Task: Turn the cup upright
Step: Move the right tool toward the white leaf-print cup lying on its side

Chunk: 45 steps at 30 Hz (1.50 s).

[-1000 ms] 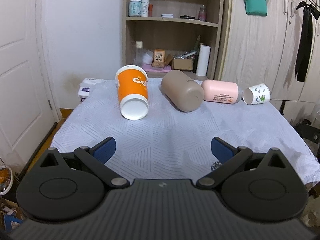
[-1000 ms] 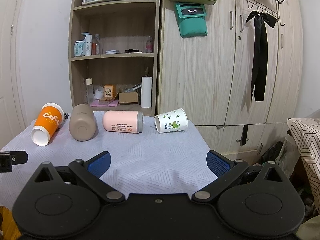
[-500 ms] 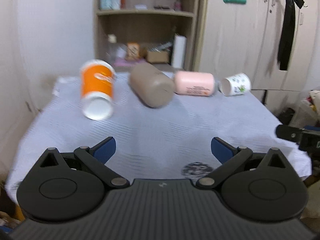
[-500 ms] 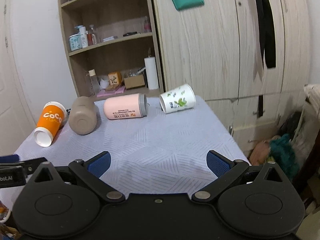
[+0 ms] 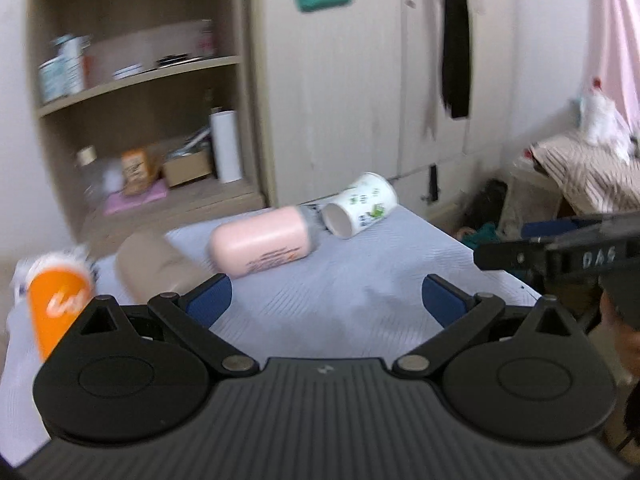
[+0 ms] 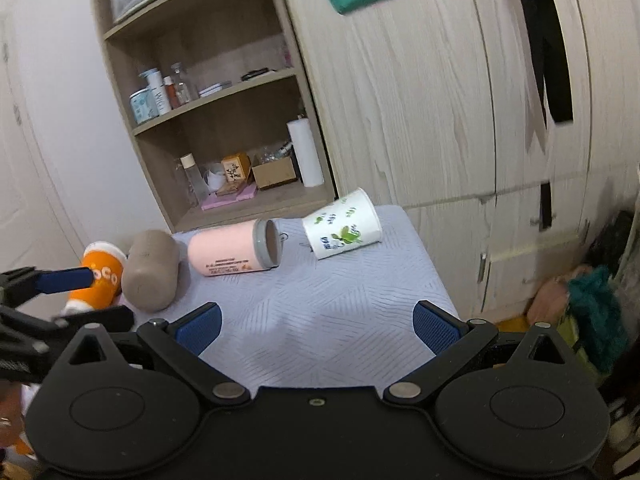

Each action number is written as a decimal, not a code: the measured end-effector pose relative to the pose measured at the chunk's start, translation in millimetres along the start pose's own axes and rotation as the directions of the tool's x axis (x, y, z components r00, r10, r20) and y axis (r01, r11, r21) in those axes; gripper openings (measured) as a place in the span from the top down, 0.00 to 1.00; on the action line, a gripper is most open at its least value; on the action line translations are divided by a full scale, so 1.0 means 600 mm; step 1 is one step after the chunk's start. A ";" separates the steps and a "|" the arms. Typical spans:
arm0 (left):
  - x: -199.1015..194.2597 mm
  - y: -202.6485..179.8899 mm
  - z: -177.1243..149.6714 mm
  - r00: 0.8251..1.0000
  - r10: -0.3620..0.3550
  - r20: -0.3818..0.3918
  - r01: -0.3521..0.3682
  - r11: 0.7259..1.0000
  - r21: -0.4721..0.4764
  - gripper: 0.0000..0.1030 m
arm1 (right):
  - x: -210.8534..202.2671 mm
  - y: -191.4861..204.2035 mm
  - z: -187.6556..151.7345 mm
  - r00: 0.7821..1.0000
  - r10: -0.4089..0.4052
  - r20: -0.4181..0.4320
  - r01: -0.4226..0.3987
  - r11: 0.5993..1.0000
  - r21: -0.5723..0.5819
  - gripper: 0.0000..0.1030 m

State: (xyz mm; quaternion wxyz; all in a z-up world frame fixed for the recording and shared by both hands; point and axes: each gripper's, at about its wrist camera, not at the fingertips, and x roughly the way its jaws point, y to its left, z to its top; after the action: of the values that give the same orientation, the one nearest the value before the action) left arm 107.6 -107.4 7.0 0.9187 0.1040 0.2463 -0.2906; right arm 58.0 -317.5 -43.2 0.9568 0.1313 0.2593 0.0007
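Observation:
Several cups lie on their sides along the far edge of a table with a pale cloth (image 6: 320, 320). From left to right they are an orange paper cup (image 6: 102, 280) (image 5: 56, 304), a tan tumbler (image 6: 150, 276) (image 5: 156, 268), a pink tumbler (image 6: 232, 252) (image 5: 262, 240) and a white paper cup with green print (image 6: 342, 230) (image 5: 360, 210). My left gripper (image 5: 326, 300) is open and empty above the cloth. My right gripper (image 6: 316, 320) is open and empty, short of the cups. The left gripper's fingers (image 6: 60, 278) show in front of the orange cup in the right wrist view.
An open wooden shelf (image 6: 224, 152) with bottles, boxes and a paper roll stands behind the table. Wardrobe doors (image 6: 440, 100) rise behind the right end. Clutter lies on the floor (image 6: 592, 300) to the right. The right gripper (image 5: 560, 256) shows at the left wrist view's right edge.
Both grippers have swung right and come closer to the table. The left wrist view is now motion-blurred. All the cups lie where they were.

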 end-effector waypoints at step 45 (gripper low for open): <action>0.407 -0.078 0.131 0.958 -0.015 -0.286 0.138 0.898 0.418 0.42 | 0.244 -0.180 0.079 0.960 0.249 -0.129 -0.134 0.813 0.567 0.15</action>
State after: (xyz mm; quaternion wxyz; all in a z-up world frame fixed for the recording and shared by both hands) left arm 284.4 -289.5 -53.0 0.8168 0.3355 0.3045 -0.3570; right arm 201.1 -423.4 -103.8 0.8423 0.4269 0.3271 0.0355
